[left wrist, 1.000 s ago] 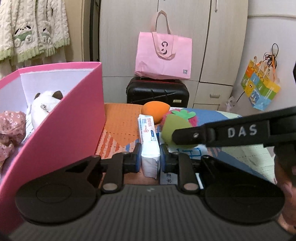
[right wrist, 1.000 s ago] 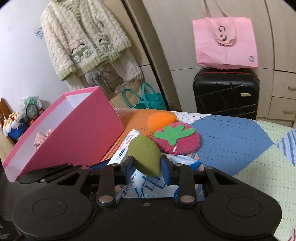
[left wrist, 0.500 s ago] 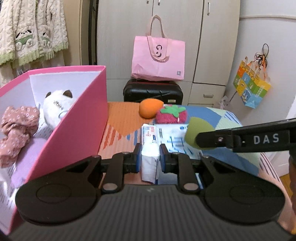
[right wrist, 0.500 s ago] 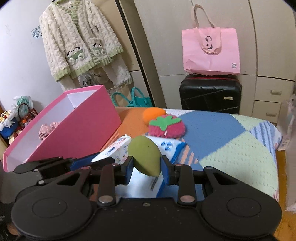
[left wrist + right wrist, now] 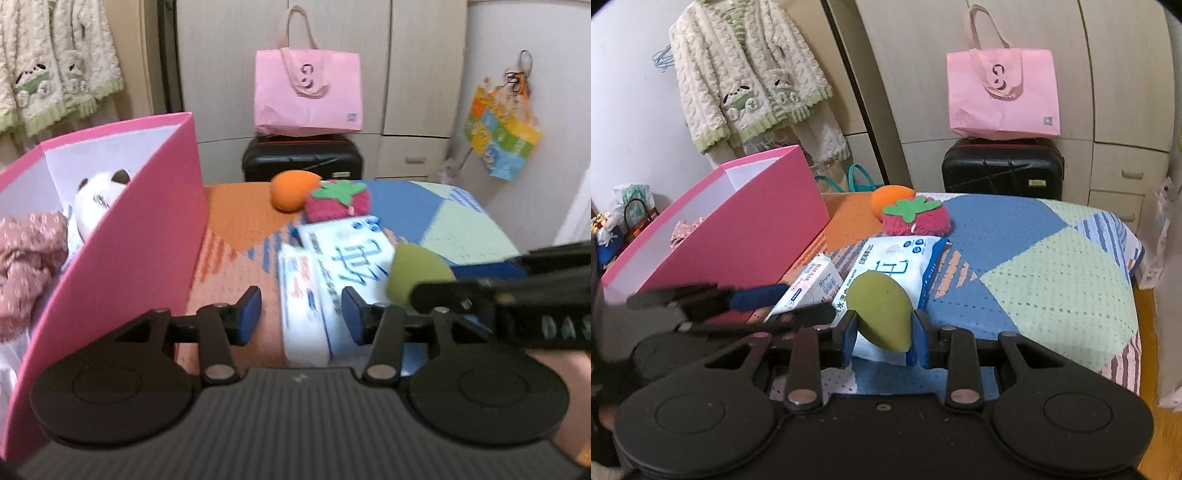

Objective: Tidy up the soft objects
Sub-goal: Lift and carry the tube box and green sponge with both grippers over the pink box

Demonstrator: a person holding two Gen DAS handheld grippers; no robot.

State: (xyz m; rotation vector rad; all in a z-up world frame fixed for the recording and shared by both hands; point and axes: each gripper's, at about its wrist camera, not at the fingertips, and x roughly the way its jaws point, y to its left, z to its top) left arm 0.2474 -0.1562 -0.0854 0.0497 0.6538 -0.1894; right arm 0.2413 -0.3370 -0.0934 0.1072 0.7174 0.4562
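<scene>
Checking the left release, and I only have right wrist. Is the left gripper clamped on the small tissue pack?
Observer: No. The left gripper has just been opening its jaws. The small tissue pack lies on the blanket between the pads, and neither presses on it.
Operator: OK. The right gripper has the green sponge. What's deep in the pink box?
Observer: A white plush with dark ears, beside bunched pink floral fabric.
</scene>
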